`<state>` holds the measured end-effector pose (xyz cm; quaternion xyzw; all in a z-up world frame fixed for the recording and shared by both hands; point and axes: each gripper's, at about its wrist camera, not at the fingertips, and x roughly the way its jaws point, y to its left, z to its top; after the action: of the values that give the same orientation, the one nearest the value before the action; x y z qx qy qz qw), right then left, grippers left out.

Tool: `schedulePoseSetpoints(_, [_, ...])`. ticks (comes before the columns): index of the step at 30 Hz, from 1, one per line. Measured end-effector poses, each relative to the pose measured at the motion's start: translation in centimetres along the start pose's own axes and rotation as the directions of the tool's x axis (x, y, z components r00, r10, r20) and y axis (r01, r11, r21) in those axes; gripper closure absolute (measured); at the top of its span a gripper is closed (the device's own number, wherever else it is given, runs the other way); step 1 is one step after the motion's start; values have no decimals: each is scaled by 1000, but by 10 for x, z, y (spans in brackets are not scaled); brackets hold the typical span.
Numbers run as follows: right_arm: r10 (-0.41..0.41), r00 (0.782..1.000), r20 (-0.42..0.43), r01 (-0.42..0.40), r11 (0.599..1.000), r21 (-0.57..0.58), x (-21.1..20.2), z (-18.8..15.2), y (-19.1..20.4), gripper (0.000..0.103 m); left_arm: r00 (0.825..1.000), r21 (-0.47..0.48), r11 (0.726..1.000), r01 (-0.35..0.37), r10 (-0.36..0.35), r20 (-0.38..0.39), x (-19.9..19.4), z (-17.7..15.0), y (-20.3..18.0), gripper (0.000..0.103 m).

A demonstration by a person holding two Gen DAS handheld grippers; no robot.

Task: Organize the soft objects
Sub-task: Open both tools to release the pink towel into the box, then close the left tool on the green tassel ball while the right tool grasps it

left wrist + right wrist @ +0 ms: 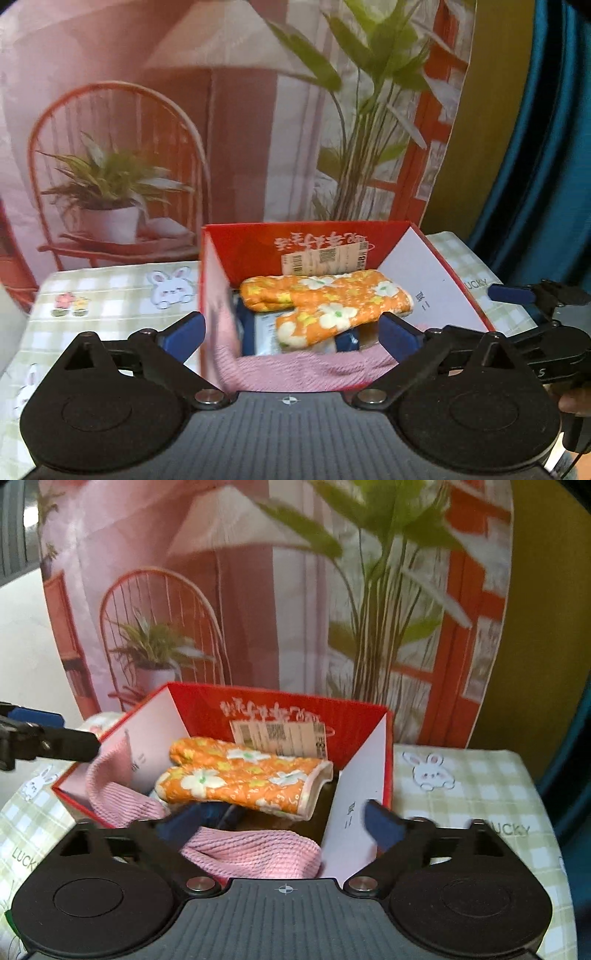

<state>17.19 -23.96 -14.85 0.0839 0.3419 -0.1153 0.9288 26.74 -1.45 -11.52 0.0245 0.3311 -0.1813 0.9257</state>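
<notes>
Now both tongs, left (pixel 291 328) and right (pixel 284 819), gape empty; the pink cloth (pixel 255 853) drapes the box's (pixel 388 753) near rim and may slide out.

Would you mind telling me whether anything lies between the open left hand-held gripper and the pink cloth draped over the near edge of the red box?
Nothing visible does. The pink cloth lies just ahead of the left hand-held gripper, over the near wall of the red box.
</notes>
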Motion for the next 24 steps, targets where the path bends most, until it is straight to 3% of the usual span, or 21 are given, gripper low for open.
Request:
schedulePoseSetpoints(7, [22, 996, 81, -28, 998, 64, -39, -35, 6, 0, 1000, -4, 1000, -21, 21, 22, -45, -39, 4, 0])
schedulePoseSetpoints(15, [46, 991, 126, -57, 995, 84, -71, -94, 16, 0, 998, -2, 998, -56, 56, -3, -62, -106, 1, 0])
schedulePoseSetpoints(24, [75, 994, 81, -81, 994, 78, -89, -158, 36, 1, 994, -141, 984, -109, 104, -37, -80, -157, 32, 1])
